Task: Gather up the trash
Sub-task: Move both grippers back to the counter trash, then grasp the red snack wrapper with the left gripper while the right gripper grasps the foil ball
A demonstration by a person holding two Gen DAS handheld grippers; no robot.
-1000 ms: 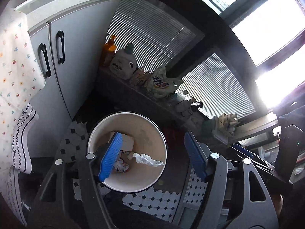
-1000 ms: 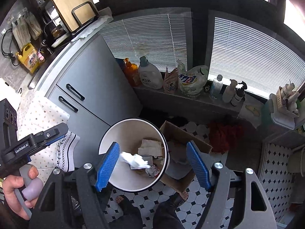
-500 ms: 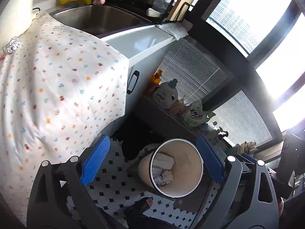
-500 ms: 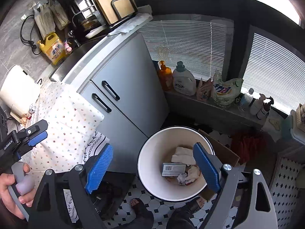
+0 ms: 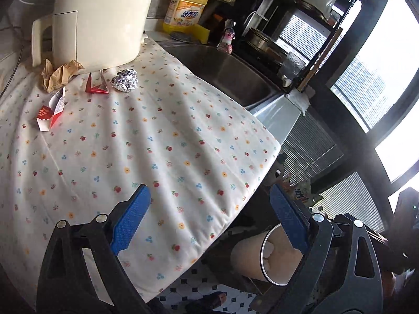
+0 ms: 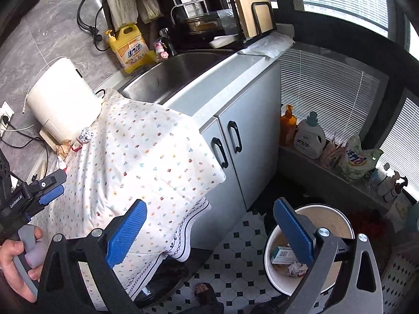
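Note:
Trash lies on the flowered tablecloth (image 5: pixel 162 141) in the left wrist view: a foil ball (image 5: pixel 125 79), a red paper scrap (image 5: pixel 97 86), a red-and-white carton (image 5: pixel 51 112) and crumpled brown paper (image 5: pixel 57 74). My left gripper (image 5: pixel 209 193) hangs open and empty above the cloth's near edge, well short of them. The cream bin (image 5: pixel 251 259) stands on the floor below it. My right gripper (image 6: pixel 209 205) is empty, its jaws opening; the bin (image 6: pixel 337 217) with a small box (image 6: pixel 281 253) and crumpled paper (image 6: pixel 296 269) sits under its right finger. The foil ball (image 6: pixel 86 134) shows far left.
A white appliance (image 5: pixel 102 18) stands right behind the trash. A steel sink (image 6: pixel 178 70) and yellow detergent bottle (image 6: pixel 131 49) lie beyond. Grey cabinet doors (image 6: pixel 235 141) face the bin. Bottles (image 6: pixel 309 136) line a low ledge. A hand (image 6: pixel 15 256) holds the left gripper (image 6: pixel 51 187).
Both views swung up and away from over the bin toward the clothed counter. A white tissue between the jaws a second ago is gone, and both pairs of jaws stand wider.

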